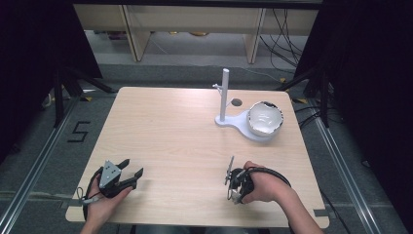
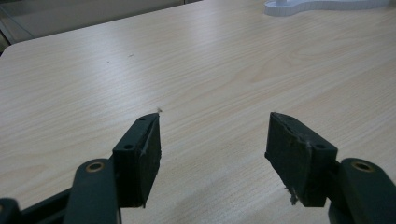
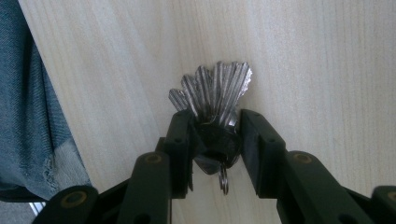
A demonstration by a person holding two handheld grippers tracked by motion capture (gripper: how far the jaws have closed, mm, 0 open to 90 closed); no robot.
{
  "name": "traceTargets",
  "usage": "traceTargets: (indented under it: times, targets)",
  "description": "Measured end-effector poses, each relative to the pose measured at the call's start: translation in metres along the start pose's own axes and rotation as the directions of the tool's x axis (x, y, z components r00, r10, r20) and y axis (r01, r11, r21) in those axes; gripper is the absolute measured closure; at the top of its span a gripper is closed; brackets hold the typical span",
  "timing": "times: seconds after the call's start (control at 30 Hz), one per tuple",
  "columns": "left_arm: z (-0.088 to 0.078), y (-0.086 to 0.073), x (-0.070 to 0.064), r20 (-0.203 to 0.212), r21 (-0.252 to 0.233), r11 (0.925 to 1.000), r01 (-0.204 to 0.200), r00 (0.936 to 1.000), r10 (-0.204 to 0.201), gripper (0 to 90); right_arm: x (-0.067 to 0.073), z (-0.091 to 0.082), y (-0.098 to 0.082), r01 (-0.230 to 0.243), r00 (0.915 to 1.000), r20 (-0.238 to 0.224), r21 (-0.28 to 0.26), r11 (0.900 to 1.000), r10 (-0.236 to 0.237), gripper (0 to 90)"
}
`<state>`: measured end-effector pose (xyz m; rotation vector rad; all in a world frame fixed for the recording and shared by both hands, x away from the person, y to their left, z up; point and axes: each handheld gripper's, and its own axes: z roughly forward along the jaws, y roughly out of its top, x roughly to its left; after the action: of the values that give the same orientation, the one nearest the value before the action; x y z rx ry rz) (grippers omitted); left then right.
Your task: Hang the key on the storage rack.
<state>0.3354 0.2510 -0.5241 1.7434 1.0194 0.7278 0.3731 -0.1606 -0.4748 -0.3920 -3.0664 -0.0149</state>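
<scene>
Right tongs (image 3: 215,128) clamped on a bunch of keys (image 3: 212,93), black key heads pinched between the two pads, several silver blades fanned out past the tips, a small ring hanging below the heads. Seen so from the right gripper view alone, with pale wood grain behind and blue denim at the left edge. From the high view, the same right tongs (image 1: 230,176) low over the near right part of the tabletop (image 1: 185,141), gripped by a hand coming in from the bottom edge, jaws turned leftward and the keys (image 1: 230,170) reduced to a thin dark sliver, too small to read.

Left tongs (image 2: 214,140) wide apart, nothing between the pads, just bare wood beyond them; worn, frayed edges on the pad faces plain in the left gripper view. From the high view, left tongs (image 1: 131,171) near the front left corner, grey three-cornered plate on top, pointing right.

Far right of the tabletop: a white stand (image 1: 224,97) with an upright post and small hook, and a white bowl (image 1: 265,118) tipped on its flat base. Edge of that base (image 2: 322,5) at the top of the left gripper view.
</scene>
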Motion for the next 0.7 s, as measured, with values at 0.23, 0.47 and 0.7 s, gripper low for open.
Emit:
traceTargets:
  times: [0.23,0.47,0.7]
  targets:
    - [0.0003,-0.0001,0.0014,0.008,-0.004,1.0,0.001,1.0,-0.001,34.9,-0.001,0.0015,-0.0005,-0.023,0.9994,-0.025,0.015,1.0,0.024,49.7]
    - [-0.0003,-0.0007,0.0008,0.012,-0.014,0.9999,0.004,0.9999,-0.004,34.9,0.0023,0.0014,0.0034,-0.055,0.9983,0.019,0.039,0.998,0.054,57.0]
    - [-0.0009,-0.0004,0.0007,0.015,-0.005,1.0,0.005,0.9999,-0.005,34.8,0.0004,0.0018,0.0014,-0.049,0.9988,0.004,0.012,0.999,0.049,65.8]
